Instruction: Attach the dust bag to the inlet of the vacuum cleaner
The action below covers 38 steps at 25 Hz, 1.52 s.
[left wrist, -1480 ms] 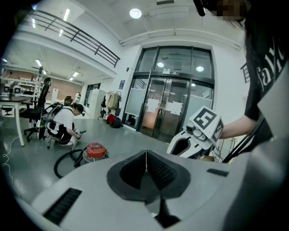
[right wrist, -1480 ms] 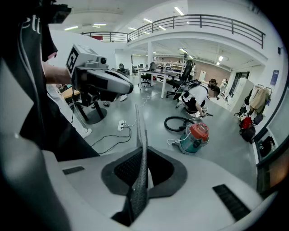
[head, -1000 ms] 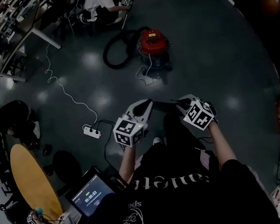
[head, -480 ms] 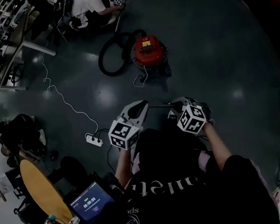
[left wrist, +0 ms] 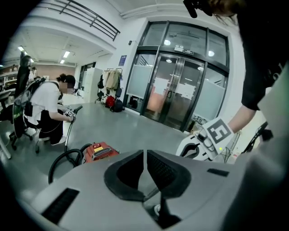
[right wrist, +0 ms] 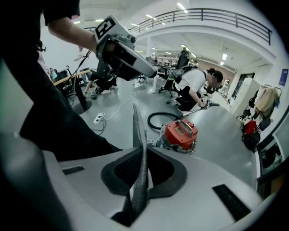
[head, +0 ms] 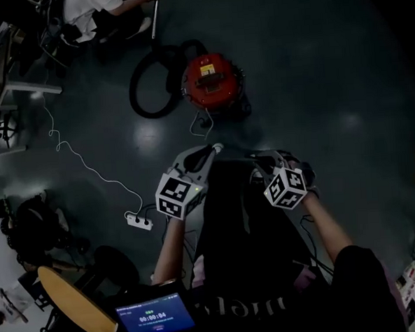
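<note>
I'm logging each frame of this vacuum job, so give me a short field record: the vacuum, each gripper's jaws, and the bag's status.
vacuum cleaner: red, on the floor ahead, apart from both grippers
hose: black, looped beside it
left gripper: jaws together, nothing seen between them
right gripper: jaws shut on the dark dust bag
bag status: not yet at the vacuum cleaner

The red drum-shaped vacuum cleaner (head: 213, 81) is standing on the floor (head: 315, 85) ahead of us, its black hose (head: 141, 88) coiling at its left. The dark fabric dust bag (head: 231, 216) is hanging from our right tool (head: 255, 164), beside our left tool (head: 213, 151).
</note>
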{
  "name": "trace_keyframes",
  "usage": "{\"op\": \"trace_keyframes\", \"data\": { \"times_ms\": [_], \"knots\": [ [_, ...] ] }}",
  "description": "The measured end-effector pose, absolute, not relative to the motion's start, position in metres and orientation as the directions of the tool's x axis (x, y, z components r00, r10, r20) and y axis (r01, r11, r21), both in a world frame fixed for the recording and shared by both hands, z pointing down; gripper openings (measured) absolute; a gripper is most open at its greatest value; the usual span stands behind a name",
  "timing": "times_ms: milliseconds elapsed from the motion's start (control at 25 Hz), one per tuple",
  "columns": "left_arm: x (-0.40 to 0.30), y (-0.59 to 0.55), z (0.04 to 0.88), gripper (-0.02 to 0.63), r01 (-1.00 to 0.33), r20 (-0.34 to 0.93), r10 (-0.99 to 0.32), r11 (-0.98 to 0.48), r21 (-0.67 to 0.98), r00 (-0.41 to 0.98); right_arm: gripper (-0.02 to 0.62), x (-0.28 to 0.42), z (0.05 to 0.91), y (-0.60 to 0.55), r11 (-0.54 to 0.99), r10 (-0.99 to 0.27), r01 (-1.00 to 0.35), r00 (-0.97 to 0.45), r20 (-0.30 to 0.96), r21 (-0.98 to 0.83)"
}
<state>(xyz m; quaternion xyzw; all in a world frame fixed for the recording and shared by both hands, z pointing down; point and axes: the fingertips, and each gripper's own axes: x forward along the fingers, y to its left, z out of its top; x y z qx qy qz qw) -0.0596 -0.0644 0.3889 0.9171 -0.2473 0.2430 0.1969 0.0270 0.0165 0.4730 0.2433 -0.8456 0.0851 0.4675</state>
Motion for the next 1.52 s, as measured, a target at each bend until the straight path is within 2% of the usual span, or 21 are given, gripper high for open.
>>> {"op": "trace_keyframes", "data": {
  "times_ms": [400, 680, 1160, 1320, 1520],
  "knots": [
    [-0.049, -0.234, 0.523, 0.082, -0.393, 0.618, -0.182, -0.892, 0.222, 0.764, 0.040, 0.011, 0.588, -0.060, 0.820, -0.274, -0.572, -0.376, 0.886, 0.011],
    [-0.030, -0.303, 0.603, 0.093, -0.288, 0.682, -0.113, -0.946, 0.148, 0.722, 0.040, 0.008, 0.652, -0.095, 0.782, -0.261, -0.622, -0.392, 0.882, -0.044],
    [-0.004, -0.345, 0.678, 0.187, -0.157, 0.787, -0.072, -0.987, 0.032, 0.612, 0.040, 0.010, 0.709, -0.118, 0.847, -0.192, -0.526, -0.433, 0.881, -0.074],
    [0.001, -0.342, 0.695, 0.195, -0.069, 0.817, -0.032, -0.998, 0.009, 0.575, 0.040, 0.013, 0.722, -0.123, 0.861, -0.224, -0.508, -0.416, 0.882, -0.021],
    [0.009, -0.345, 0.718, 0.199, -0.052, 0.839, -0.017, -0.999, 0.013, 0.544, 0.040, 0.021, 0.739, -0.131, 0.891, -0.286, -0.445, -0.401, 0.870, 0.088]
  ]
}}
